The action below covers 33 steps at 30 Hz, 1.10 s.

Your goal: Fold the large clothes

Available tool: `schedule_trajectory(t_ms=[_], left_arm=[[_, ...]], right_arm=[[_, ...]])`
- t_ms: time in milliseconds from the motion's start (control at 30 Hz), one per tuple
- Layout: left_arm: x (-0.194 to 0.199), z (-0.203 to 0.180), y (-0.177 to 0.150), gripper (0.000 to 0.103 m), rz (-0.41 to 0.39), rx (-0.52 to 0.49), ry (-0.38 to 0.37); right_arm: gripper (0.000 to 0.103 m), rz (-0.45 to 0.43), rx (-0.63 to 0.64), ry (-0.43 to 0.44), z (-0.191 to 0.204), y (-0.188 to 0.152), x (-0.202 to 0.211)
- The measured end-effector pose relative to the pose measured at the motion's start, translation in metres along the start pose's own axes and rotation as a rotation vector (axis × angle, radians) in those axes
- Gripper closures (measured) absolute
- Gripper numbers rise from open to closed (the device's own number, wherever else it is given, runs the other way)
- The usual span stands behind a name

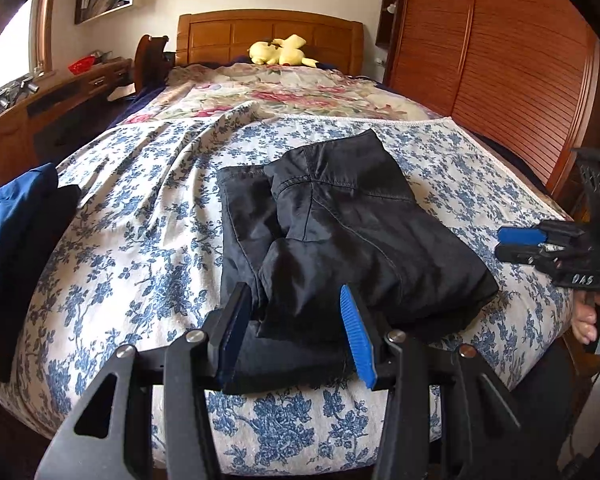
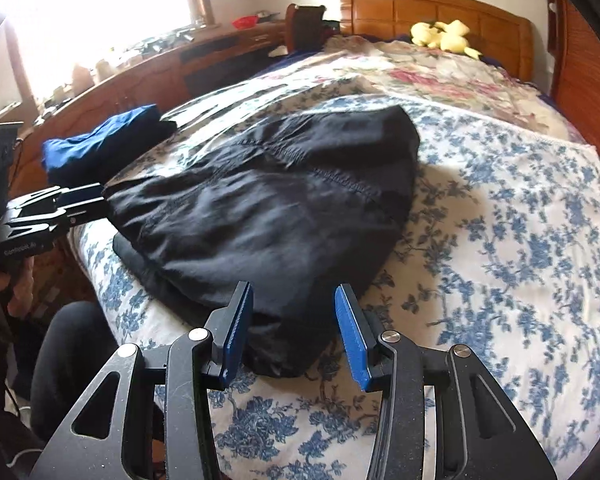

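Both jaws stand spread and empty over a folded black garment (image 1: 340, 224) on the bed (image 1: 148, 208).
Soft, limp, slightly slick fabric; best pinched at its near hem, 6 o'clock. Left gripper (image 1: 296, 336), right gripper (image 2: 296, 332); blue clothes (image 2: 100, 144) at 10 o'clock.

Daylight glares white through the window (image 2: 80, 8) — edges bend, slight blur.

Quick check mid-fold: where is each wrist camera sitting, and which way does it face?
Left wrist: at the bed's foot, facing the headboard over the black garment; left gripper open, right gripper and fingers at right.
Right wrist: near the foot, angled toward the window; right gripper open, left gripper at left.
Shared: garment, blue clothes, yellow plush.
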State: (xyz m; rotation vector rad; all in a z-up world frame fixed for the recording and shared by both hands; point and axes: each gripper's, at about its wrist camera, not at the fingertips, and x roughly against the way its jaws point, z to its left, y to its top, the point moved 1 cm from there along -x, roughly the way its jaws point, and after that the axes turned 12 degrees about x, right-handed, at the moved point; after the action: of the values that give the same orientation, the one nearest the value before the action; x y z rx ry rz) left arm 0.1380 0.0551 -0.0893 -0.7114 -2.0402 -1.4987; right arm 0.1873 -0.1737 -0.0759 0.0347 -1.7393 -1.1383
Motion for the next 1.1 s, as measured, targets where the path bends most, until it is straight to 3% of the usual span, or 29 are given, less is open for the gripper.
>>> schedule_trajectory(t_ms=[233, 500, 533, 600, 733, 867, 1033, 1100], left_arm=[[-0.014, 0.003, -0.001, 0.058, 0.023, 0.005, -0.033], [-0.034, 0.004, -0.002, 0.06, 0.03, -0.027, -0.055], [-0.037, 0.005, -0.001, 0.065, 0.032, -0.031, -0.06], [-0.043, 0.007, 0.004, 0.084, 0.064, -0.025, -0.076], [-0.05, 0.007, 0.013, 0.094, 0.151, 0.002, -0.086], [-0.039, 0.008, 0.016, 0.096, 0.108, 0.016, -0.051], [-0.012, 0.008, 0.015, 0.097, -0.053, -0.015, -0.047], [-0.009, 0.014, 0.016, 0.098, -0.056, 0.018, -0.017]], right_arm=[[0.06, 0.005, -0.003, -0.012, 0.004, 0.009, -0.001], [0.059, 0.014, 0.034, 0.019, -0.016, 0.018, -0.054], [0.059, 0.018, 0.05, 0.028, -0.02, 0.021, -0.062], [0.055, 0.018, 0.075, 0.041, -0.025, 0.026, -0.074], [0.055, 0.061, 0.065, 0.134, -0.042, 0.038, -0.098], [0.054, 0.074, 0.028, 0.174, -0.045, 0.04, -0.105], [0.054, 0.012, 0.021, 0.107, -0.03, 0.027, -0.082], [0.054, -0.02, -0.03, 0.118, -0.024, 0.019, -0.063]])
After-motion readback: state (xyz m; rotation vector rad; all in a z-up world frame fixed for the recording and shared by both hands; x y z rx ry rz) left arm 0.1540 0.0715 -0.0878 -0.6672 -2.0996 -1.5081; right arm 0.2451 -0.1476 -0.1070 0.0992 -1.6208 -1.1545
